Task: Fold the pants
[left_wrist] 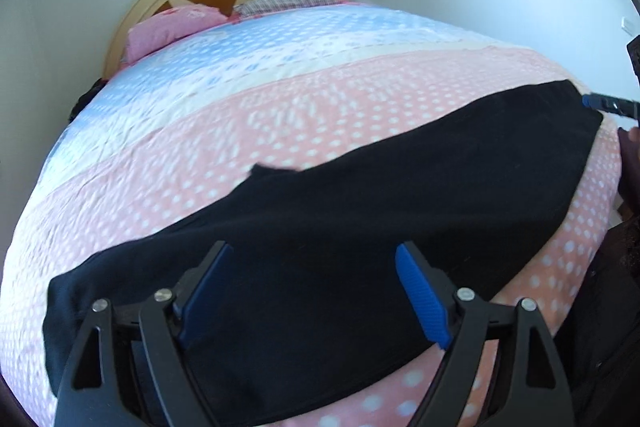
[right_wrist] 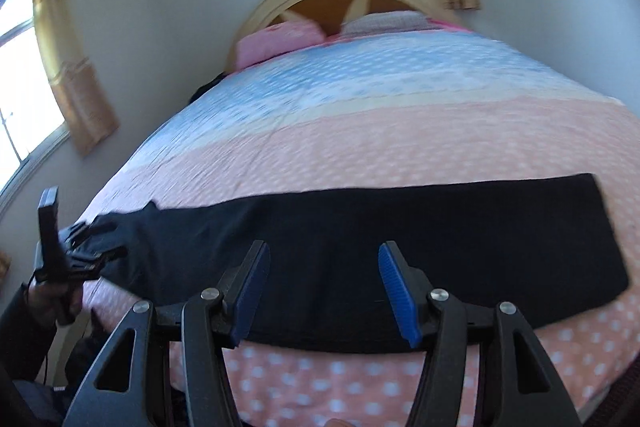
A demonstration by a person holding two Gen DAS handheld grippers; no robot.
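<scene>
My left jaws (left_wrist: 316, 291) stood wide apart with nothing between them, hovering over the near left part of the pants (left_wrist: 360, 211). My right jaws (right_wrist: 320, 291) were also apart and empty, poised above the middle of the garment. No earlier view was there to compare.

The black pants lay stretched as one long dark band across the near, pink polka-dotted part of the bed (right_wrist: 360, 143), running left to right. They looked already doubled lengthwise, one leg on the other, though I could not be sure from the dark cloth. The right end (right_wrist: 592, 227) was flat and square-edged; the left end (right_wrist: 116, 239) was rumpled and bunched near the bed's edge.

I judged the fabric soft, limp and light, perhaps a fleece or knit. It would sag and drape the moment it was lifted, and it would not hold a crease by itself. It did not look slippery, so the ribbed blue pads (left_wrist: 420, 295) should grip it well. The sensible holds seemed the two corners of one end, pinched through all layers, then carried across to the other end.

I could read no brand, label or writing anywhere on the pants or bedding.
</scene>
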